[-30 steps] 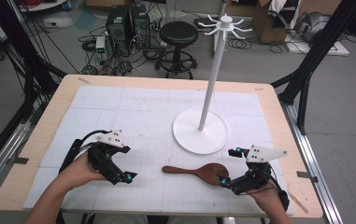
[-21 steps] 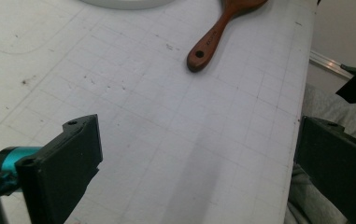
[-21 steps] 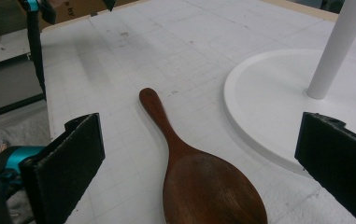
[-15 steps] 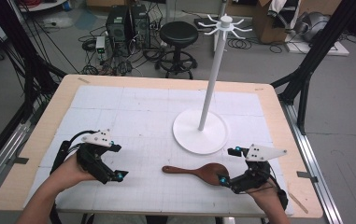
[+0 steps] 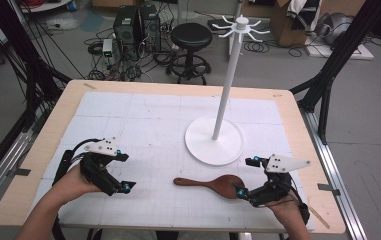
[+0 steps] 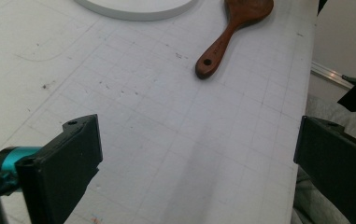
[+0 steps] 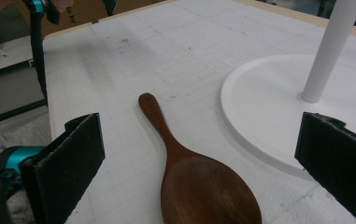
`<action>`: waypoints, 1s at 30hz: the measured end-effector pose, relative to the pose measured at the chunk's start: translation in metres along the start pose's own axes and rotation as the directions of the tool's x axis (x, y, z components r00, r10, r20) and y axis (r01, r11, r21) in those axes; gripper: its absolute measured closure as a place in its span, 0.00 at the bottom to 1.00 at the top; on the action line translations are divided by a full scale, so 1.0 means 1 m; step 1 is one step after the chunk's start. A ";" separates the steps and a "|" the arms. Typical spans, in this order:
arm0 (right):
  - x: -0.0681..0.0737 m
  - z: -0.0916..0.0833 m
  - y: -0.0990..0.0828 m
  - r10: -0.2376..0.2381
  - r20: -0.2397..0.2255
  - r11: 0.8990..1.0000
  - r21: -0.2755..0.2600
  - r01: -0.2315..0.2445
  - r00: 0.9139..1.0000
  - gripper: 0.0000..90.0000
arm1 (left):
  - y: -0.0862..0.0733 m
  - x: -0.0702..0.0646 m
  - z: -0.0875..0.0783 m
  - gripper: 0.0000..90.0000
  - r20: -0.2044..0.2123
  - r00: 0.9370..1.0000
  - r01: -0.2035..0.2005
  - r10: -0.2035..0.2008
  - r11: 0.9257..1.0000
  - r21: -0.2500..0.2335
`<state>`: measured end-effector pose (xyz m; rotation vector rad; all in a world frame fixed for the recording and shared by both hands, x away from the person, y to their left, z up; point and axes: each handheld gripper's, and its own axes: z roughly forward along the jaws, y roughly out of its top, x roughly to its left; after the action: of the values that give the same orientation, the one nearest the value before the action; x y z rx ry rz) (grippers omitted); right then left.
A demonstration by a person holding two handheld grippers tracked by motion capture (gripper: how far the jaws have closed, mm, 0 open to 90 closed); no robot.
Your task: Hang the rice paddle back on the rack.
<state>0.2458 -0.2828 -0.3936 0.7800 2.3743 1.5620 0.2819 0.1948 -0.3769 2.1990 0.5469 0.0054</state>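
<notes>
My left claw (image 5: 112, 176) has drifted back toward my side of the table since a moment ago, jaws wide and holding nothing, so it looks out of the work. The wooden spoon (image 5: 213, 185) lies flat well off to its right. My right claw (image 5: 247, 178) hovers spread wide, the bowl between its jaws, ungripped, the white stand (image 5: 213, 143) just beyond.
</notes>
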 end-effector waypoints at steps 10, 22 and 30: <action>-0.002 -0.003 0.005 -0.012 -0.010 0.999 0.037 0.012 1.000 0.00 | 0.000 0.001 0.001 0.02 0.006 1.000 0.005 -0.005 1.000 -0.003; -0.010 -0.007 0.000 -0.033 -0.035 0.996 0.082 0.036 0.999 0.00 | 0.000 0.001 0.001 0.02 0.003 1.000 0.001 -0.001 1.000 0.005; -0.016 0.000 0.003 -0.071 -0.059 0.980 0.180 0.081 0.996 0.00 | -0.001 0.000 0.001 0.02 -0.001 1.000 -0.005 0.005 1.000 0.012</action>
<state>0.2609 -0.2901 -0.3927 0.6807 2.5808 1.3661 0.2818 0.1948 -0.3783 2.2127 0.5430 0.0063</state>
